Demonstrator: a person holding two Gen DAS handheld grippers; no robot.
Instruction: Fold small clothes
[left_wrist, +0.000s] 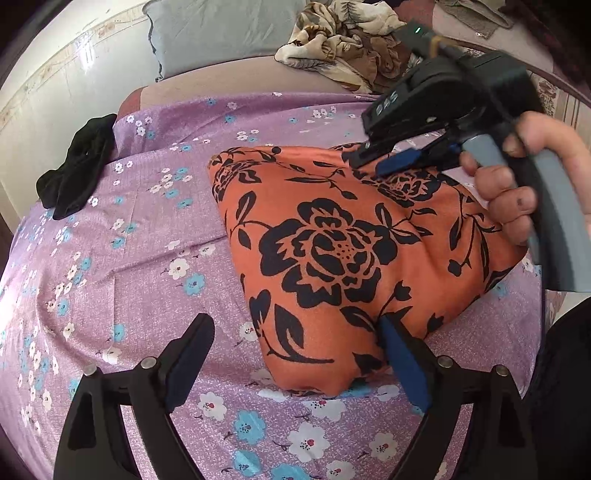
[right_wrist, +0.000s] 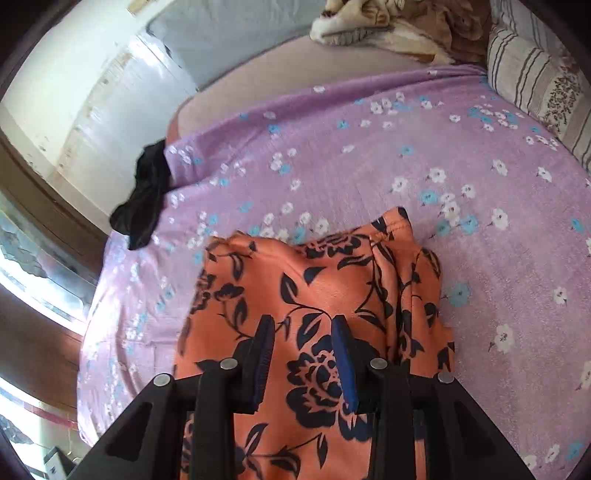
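Both tongs (left_wrist: 295, 354) (right_wrist: 304, 354) over orange garment (left_wrist: 332, 251)

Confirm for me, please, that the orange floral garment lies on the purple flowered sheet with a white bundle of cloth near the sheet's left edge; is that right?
Not quite: the bundle is black, not white, as the left wrist view shows. The rest holds: the orange floral garment lies on the purple flowered sheet, and the bundle sits near the sheet's left edge.

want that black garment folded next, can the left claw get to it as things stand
Probably yes. The left claw is open and holds nothing, and only bare purple sheet lies between it and the black garment at the bed's left edge. The orange floral garment sits off to the right.
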